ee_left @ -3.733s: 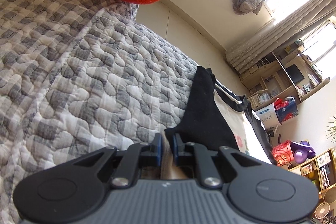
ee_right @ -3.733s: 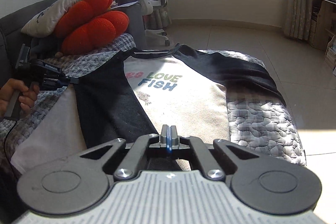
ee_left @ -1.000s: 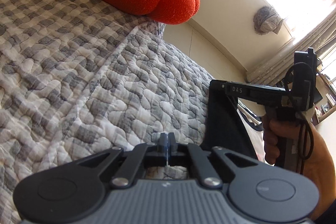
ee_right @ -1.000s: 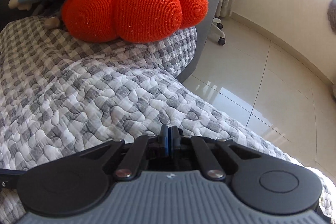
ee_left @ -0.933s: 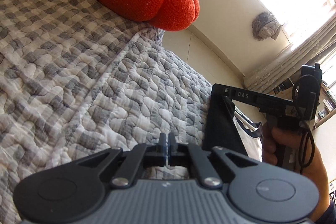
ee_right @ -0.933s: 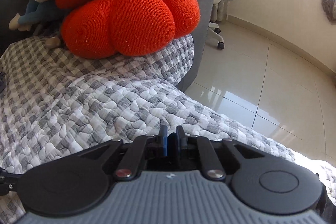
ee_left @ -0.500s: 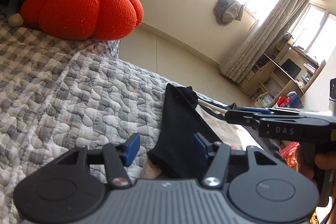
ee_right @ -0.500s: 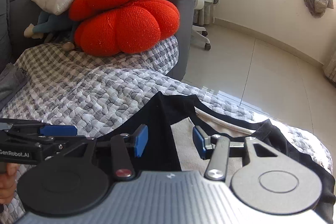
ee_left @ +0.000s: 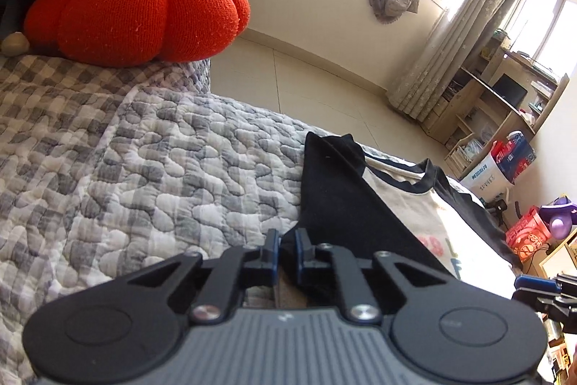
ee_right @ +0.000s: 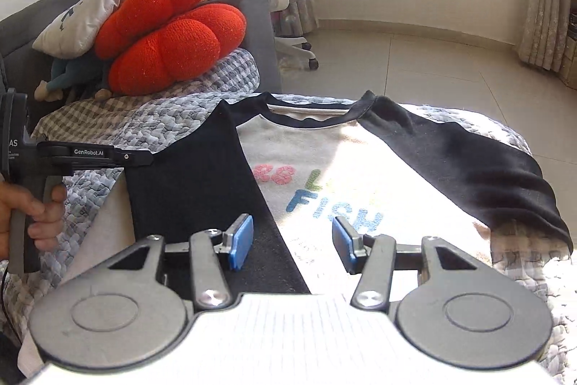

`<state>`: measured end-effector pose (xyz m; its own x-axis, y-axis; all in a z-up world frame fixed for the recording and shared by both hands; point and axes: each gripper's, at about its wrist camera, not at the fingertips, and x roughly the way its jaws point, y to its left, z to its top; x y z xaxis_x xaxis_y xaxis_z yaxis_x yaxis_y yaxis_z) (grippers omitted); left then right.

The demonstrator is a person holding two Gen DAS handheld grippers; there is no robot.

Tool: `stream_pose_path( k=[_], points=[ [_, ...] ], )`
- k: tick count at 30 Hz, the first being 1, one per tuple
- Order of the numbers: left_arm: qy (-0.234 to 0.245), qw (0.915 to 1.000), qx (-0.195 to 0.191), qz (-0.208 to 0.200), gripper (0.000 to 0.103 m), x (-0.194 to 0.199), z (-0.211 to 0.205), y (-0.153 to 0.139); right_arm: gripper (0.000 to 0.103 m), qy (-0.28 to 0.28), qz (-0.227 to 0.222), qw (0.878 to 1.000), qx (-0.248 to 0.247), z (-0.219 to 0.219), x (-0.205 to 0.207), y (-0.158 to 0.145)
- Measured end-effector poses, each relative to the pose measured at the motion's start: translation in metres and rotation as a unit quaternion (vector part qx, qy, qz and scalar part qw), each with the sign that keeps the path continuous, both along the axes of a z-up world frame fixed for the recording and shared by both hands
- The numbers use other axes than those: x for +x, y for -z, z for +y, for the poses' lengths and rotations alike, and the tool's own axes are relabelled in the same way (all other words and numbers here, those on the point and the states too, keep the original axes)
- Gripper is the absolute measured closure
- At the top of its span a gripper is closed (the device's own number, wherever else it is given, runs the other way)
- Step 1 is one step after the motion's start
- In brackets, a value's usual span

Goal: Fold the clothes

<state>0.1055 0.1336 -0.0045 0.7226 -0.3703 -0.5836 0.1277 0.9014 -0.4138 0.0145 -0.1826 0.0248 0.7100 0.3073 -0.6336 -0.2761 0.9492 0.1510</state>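
Shirt [ee_right: 346, 190] update: one cream raglan tee with black sleeves, lying front-up on the quilted bed cover [ee_left: 173, 168], collar toward the far edge. Half a second ago both claws were spread open over the left shoulder area. Now the left claw [ee_left: 286, 249] has closed down to a narrow gap with a bit of the black left sleeve [ee_right: 194, 190] sitting between its pads, so it looks like it's got hold of that sleeve's edge. The right claw [ee_right: 292, 242] has pulled back and hangs wide open over the chest print with nothing in it.

What that means for the fold, as far as I can judge: the left sleeve already lies turned in over the body, a straight black panel running down beside the "FISH" lettering, while the right sleeve [ee_right: 487, 175] lies spread out to the side, reaching the sunlit edge of the cover. So one side looks folded and the other doesn't. I'm guessing the left claw is tidying or re-gripping that folded panel.

Counts: one shirt, two sleeves (one in, one out), two claws, one hand [ee_right: 25, 215] visible on the left handle. Up on the couch, two orange knit cushions [ee_right: 173, 35] stacked, with one white pillow [ee_right: 93, 6] leaning on them.
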Motion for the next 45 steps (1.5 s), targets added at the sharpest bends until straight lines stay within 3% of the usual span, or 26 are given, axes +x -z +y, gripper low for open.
stream_pose_path(
  k=[2, 6, 9, 18, 21, 27, 30, 33, 35, 38, 42, 45],
  points=[
    [-0.008, 0.9999, -0.005, 0.008, 0.094, 0.001, 0.003, 0.001, 0.05, -0.001, -0.003, 1.0, 0.015, -0.007, -0.005, -0.002],
    [-0.019, 0.9988, -0.039, 0.023, 0.094, 0.004, 0.015, 0.005, 0.05, -0.003, -0.008, 1.0, -0.007, -0.008, -0.013, -0.002],
    [-0.018, 0.9989, -0.035, 0.028, 0.094, 0.005, 0.013, 0.008, 0.048, -0.005, -0.018, 1.0, 0.007, -0.013, -0.019, -0.008],
    [-0.036, 0.9979, 0.054, -0.004, 0.093, -0.005, 0.004, -0.008, 0.046, -0.03, -0.015, 0.999, -0.019, -0.001, -0.031, -0.007],
    [-0.038, 0.9955, 0.084, -0.021, 0.088, -0.012, 0.0, -0.016, 0.042, -0.045, -0.018, 0.999, -0.025, 0.002, -0.039, -0.01],
    [0.013, 0.983, 0.151, -0.104, 0.08, -0.056, -0.037, -0.046, 0.042, -0.082, -0.014, 0.996, -0.02, 0.002, -0.053, -0.014],
    [0.062, 0.9759, 0.171, -0.121, 0.072, -0.075, -0.067, -0.044, 0.042, -0.113, 0.021, 0.993, -0.033, 0.01, -0.056, -0.001],
    [0.078, 0.9684, 0.214, -0.102, 0.069, -0.073, -0.087, -0.03, 0.042, -0.128, 0.065, 0.985, -0.093, 0.025, -0.057, 0.022],
    [0.086, 0.9648, 0.235, -0.081, 0.069, -0.067, -0.091, -0.018, 0.029, -0.125, 0.064, 0.982, -0.128, 0.027, -0.062, 0.032],
    [0.093, 0.9618, 0.248, -0.068, 0.067, -0.063, -0.092, -0.008, 0.028, -0.115, 0.071, 0.983, -0.124, 0.017, -0.069, 0.028],
    [0.083, 0.9691, 0.226, -0.053, 0.064, -0.062, -0.083, -0.009, 0.028, -0.118, 0.085, 0.981, -0.125, 0.001, -0.083, 0.029],
    [0.082, 0.9699, 0.224, -0.05, 0.063, -0.063, -0.081, -0.008, 0.025, -0.116, 0.097, 0.983, -0.108, -0.024, -0.091, 0.03]
  ],
)
